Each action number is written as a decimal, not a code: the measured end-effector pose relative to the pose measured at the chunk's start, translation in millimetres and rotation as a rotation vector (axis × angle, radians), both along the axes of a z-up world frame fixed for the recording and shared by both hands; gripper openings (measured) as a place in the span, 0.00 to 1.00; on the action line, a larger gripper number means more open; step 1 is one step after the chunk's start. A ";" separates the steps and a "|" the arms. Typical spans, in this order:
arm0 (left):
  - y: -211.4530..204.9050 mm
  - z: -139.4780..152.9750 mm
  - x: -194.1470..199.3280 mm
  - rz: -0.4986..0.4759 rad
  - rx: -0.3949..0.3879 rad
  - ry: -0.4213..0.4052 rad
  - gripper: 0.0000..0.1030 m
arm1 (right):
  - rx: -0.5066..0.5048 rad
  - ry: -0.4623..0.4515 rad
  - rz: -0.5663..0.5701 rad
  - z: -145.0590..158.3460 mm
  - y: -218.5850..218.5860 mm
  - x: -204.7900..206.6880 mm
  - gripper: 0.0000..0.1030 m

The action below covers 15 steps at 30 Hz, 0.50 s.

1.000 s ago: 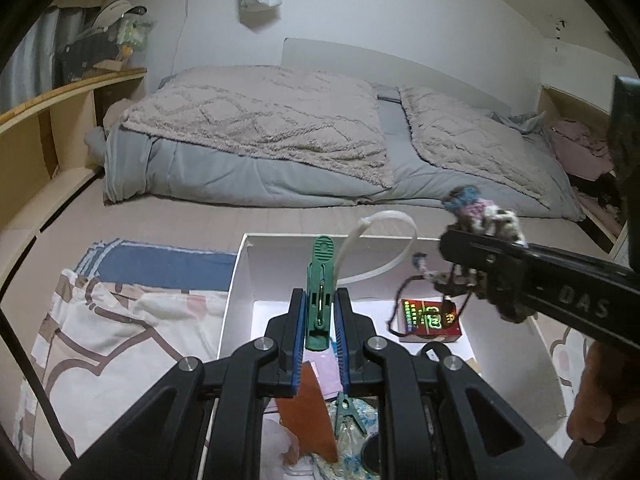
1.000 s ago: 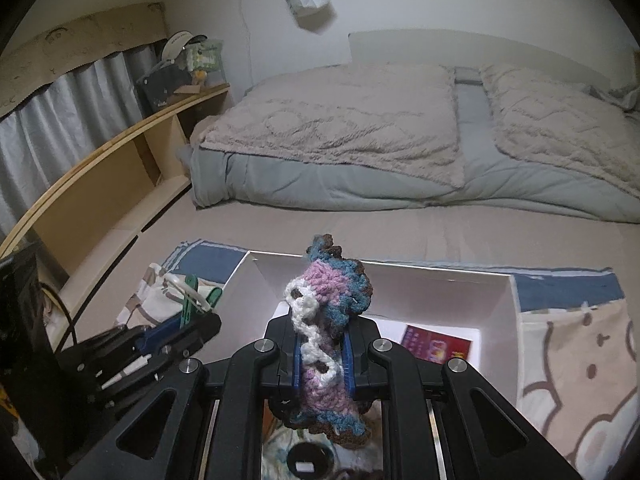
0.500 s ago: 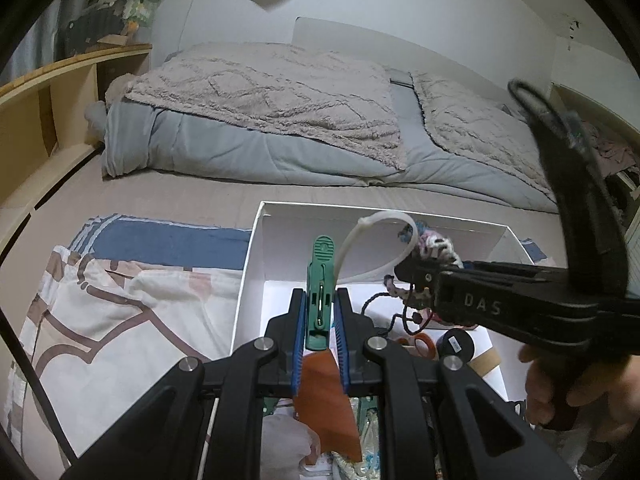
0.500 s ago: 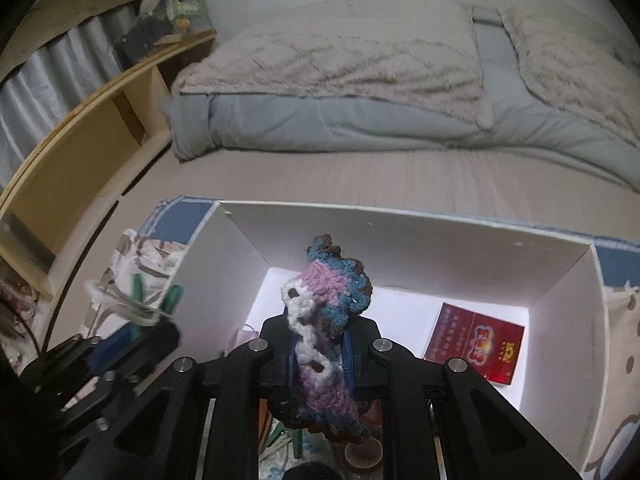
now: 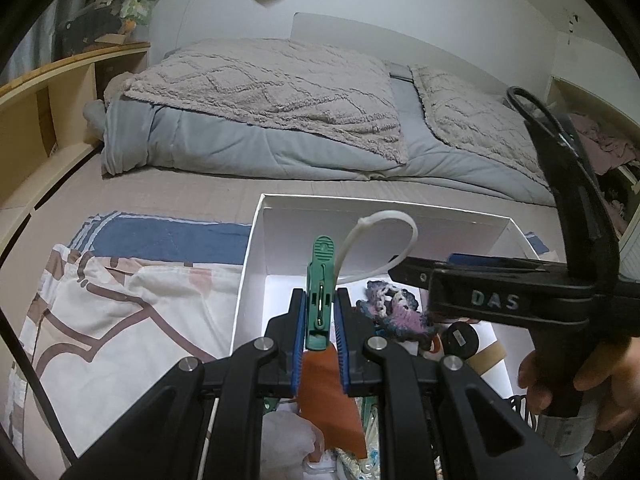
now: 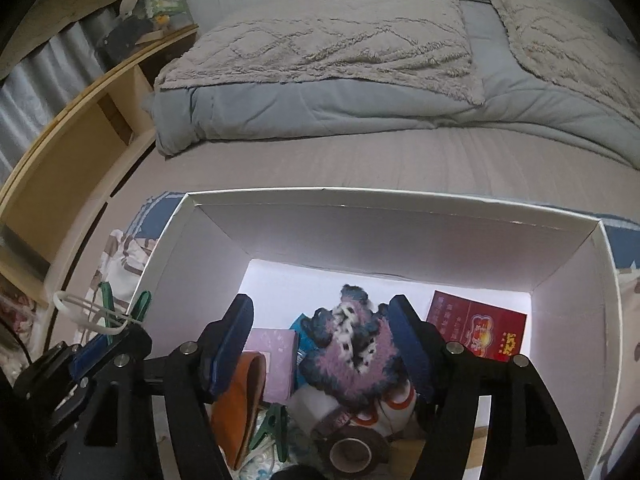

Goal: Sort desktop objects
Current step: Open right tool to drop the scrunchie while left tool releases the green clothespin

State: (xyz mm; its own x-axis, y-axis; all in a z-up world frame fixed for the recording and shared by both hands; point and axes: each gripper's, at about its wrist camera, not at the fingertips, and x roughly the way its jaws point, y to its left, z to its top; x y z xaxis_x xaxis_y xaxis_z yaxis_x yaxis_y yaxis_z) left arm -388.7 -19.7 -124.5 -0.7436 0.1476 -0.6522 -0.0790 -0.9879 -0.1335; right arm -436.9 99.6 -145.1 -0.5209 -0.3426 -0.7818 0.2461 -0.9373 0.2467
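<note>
My left gripper (image 5: 320, 310) is shut on a green clothespin (image 5: 320, 280) that has a white zip-tie loop (image 5: 384, 232), held over the near left part of the white box (image 5: 256, 256). My right gripper (image 6: 322, 340) is open inside the white box (image 6: 400, 200). A purple, blue and white crocheted piece (image 6: 352, 356) lies between its fingers on the pile in the box; it also shows in the left wrist view (image 5: 396, 310). The left gripper with the clothespin (image 6: 108, 312) shows at the left in the right wrist view.
The box holds a red packet (image 6: 476, 330), a lilac card (image 6: 272, 354), an orange piece (image 6: 236, 396), a green clip (image 6: 272, 428), tape rolls (image 6: 348, 450) and a black disc (image 5: 460, 338). A patterned cloth (image 5: 112, 312) lies left of the box. A bed (image 5: 320, 112) is behind, shelves (image 6: 72, 128) at left.
My right gripper dropped into the box and opened, letting go of the crocheted piece, which now lies on the pile. My left gripper still holds the clothespin and barely moved.
</note>
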 end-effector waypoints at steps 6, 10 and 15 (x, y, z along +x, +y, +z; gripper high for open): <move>1.2 0.5 -1.7 -0.008 0.007 -0.007 0.14 | 0.019 0.030 0.012 8.4 9.7 12.2 0.98; 6.8 2.1 -5.1 -0.017 0.007 -0.011 0.14 | 0.048 0.075 0.033 20.4 20.0 29.1 0.98; 13.3 3.6 -15.8 -0.011 -0.003 -0.023 0.14 | 0.058 0.120 0.060 34.2 38.3 56.4 1.00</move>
State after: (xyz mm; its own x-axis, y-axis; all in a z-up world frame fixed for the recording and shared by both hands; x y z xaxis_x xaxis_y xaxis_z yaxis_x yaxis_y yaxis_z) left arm -404.4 -6.4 -121.0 -0.7267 0.1538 -0.6696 -0.0870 -0.9874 -0.1323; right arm -380.5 137.9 -110.9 -0.5916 -0.3322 -0.7347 0.3269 -0.9318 0.1580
